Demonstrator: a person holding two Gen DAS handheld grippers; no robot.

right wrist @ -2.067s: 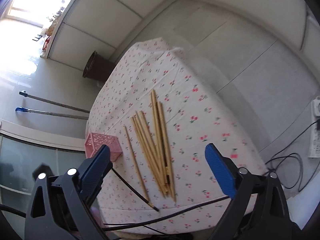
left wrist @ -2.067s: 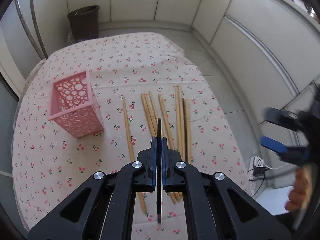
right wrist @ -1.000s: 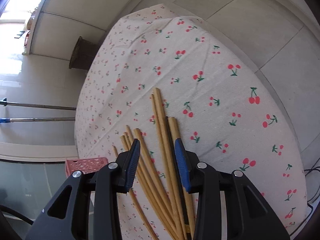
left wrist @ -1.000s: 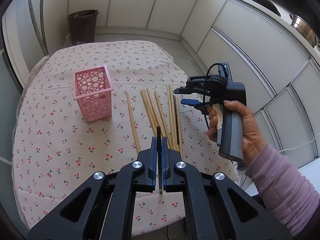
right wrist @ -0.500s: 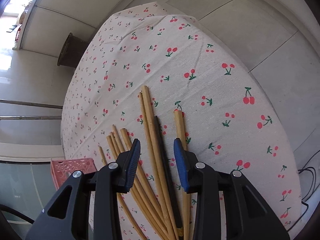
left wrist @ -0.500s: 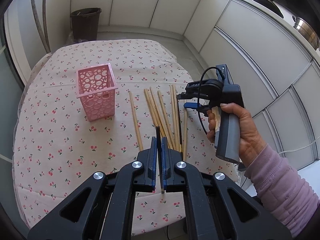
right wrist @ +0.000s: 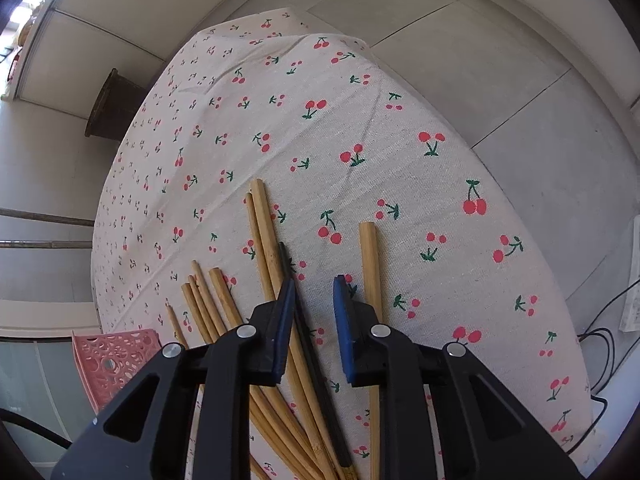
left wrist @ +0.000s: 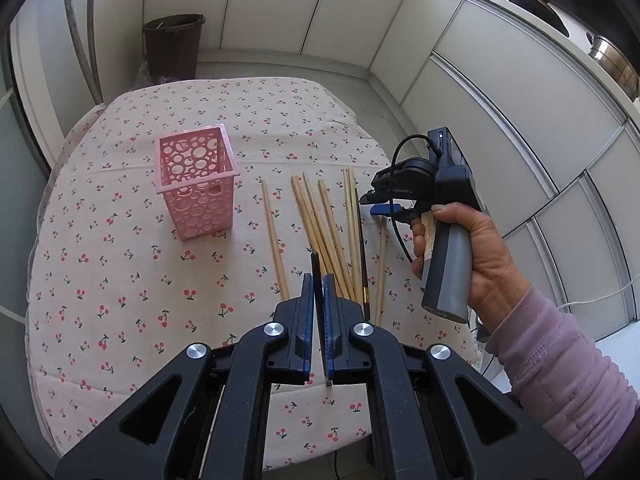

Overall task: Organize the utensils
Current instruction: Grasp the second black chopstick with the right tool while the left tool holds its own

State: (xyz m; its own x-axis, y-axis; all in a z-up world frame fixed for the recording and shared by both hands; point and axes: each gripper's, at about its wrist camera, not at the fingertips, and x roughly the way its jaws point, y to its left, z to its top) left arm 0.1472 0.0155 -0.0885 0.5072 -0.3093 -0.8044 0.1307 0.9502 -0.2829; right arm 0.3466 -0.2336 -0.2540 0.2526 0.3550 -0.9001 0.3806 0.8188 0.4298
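Pink holder (left wrist: pixel 196 184) looks empty (nothing filed yet). Left gripper (left wrist: pixel 319 288) is clamped on a black chopstick (left wrist: pixel 316 276). Right gripper (right wrist: pixel 314 292), just narrowing but not gripping, straddles the 2nd black chopstick (right wrist: pixel 286 260) among bamboo chopsticks (left wrist: pixel 320 232) right of holder.

At frame bottom the left claw (left wrist: pixel 318 304) pinches 1 black chopstick (left wrist: pixel 316 276). Bamboo chopsticks (left wrist: pixel 320 228) lie mid-frame on the bench (left wrist: pixel 120 280), right of a pink basket (left wrist: pixel 196 186). The right claw (left wrist: pixel 380 204) hovers at their right edge.
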